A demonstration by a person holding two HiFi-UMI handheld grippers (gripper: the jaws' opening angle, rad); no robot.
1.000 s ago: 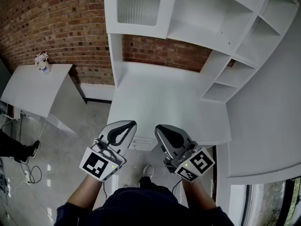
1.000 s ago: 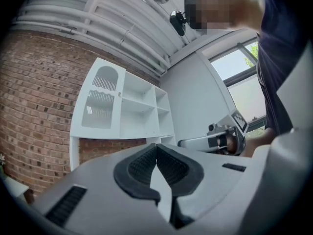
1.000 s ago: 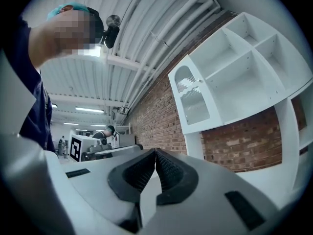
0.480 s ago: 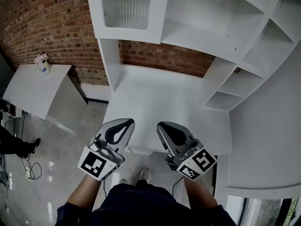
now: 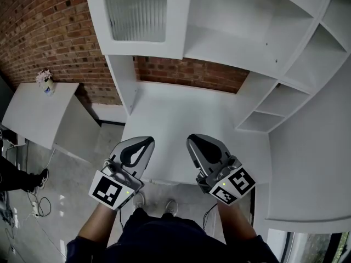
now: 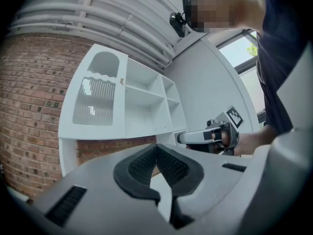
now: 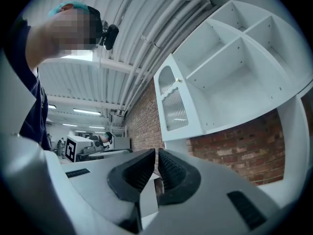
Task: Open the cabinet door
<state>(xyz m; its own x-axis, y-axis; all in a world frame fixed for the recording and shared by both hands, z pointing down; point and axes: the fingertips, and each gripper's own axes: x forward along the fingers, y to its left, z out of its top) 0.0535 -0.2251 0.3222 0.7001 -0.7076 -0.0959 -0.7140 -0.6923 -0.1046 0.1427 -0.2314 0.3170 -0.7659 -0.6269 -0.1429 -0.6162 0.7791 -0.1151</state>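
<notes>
The white shelf unit (image 5: 258, 43) on the brick wall (image 5: 49, 32) fills more of the head view than a second ago. The white surface (image 5: 181, 119) beneath it has drawn nearer. The cabinet door (image 5: 137, 10), ribbed glass in a white frame, is closed at the unit's upper left, and more of it now shows. The left hand-held gripper (image 5: 143, 143) and right hand-held gripper (image 5: 195, 141) are side by side and both clenched on nothing. They have come forward over the surface's near part, still well apart from the door.
</notes>
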